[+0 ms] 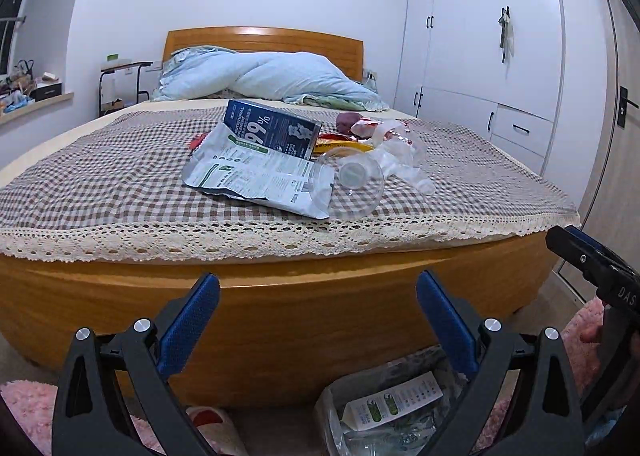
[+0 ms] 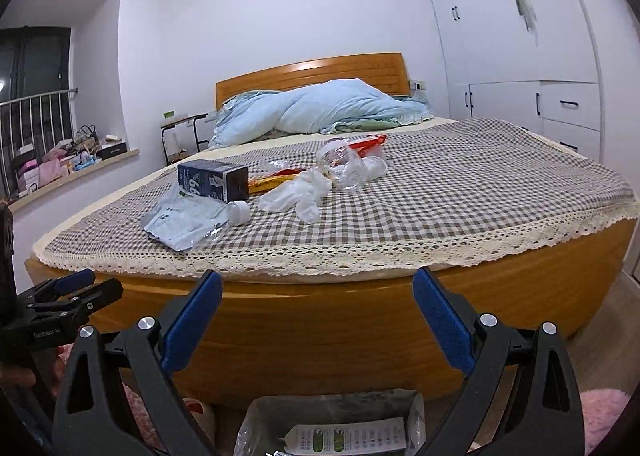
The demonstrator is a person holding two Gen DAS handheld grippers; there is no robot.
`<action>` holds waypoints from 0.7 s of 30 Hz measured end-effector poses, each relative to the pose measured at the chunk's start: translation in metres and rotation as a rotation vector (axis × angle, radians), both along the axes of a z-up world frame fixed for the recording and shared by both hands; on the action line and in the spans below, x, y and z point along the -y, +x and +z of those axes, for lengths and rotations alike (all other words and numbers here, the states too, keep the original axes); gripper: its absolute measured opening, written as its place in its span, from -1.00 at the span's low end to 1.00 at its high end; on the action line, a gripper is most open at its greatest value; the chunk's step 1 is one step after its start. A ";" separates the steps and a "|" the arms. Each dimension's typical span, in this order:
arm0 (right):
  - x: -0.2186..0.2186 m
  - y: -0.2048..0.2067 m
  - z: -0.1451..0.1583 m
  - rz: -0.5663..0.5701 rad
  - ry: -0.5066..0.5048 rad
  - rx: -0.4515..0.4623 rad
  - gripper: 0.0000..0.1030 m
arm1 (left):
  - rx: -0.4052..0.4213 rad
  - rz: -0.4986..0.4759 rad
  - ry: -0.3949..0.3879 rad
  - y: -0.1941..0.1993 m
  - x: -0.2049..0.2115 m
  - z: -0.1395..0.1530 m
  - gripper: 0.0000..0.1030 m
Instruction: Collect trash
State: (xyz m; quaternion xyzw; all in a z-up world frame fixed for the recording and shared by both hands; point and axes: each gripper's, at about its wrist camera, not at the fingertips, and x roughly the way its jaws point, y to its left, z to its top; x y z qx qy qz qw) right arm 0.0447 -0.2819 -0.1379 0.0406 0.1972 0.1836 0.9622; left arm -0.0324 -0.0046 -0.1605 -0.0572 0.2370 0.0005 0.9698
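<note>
- A wooden bed (image 1: 280,308) carries a brown-and-white checked cover (image 1: 100,183) with a lace edge.
- On the cover lie a dark blue carton (image 1: 272,127), a crumpled white foil pouch (image 1: 256,171), a clear plastic bottle (image 1: 352,179), a white glove (image 2: 296,191) and a red-yellow wrapper (image 2: 276,177).
- A light blue quilt (image 1: 272,75) is heaped near the headboard.

On the wooden bed (image 1: 280,316), a checked lace-edged cloth (image 1: 100,191) carries the trash: a flattened white printed pouch (image 1: 256,175) in front, a dark blue carton (image 1: 272,127) behind it, a clear plastic bottle (image 1: 356,179) to its right. A plastic-lined bin (image 2: 332,428) stands on the floor before the bed.
</note>
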 end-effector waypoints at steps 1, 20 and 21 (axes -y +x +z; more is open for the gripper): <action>-0.002 0.000 0.000 0.001 -0.003 0.001 0.78 | -0.006 -0.002 -0.004 0.002 0.000 -0.001 0.85; -0.009 0.003 0.002 -0.037 -0.101 0.063 0.78 | 0.024 -0.013 -0.003 0.033 0.000 0.011 0.85; -0.011 0.003 0.002 -0.038 -0.112 0.069 0.79 | 0.024 -0.008 -0.011 0.035 -0.003 0.011 0.85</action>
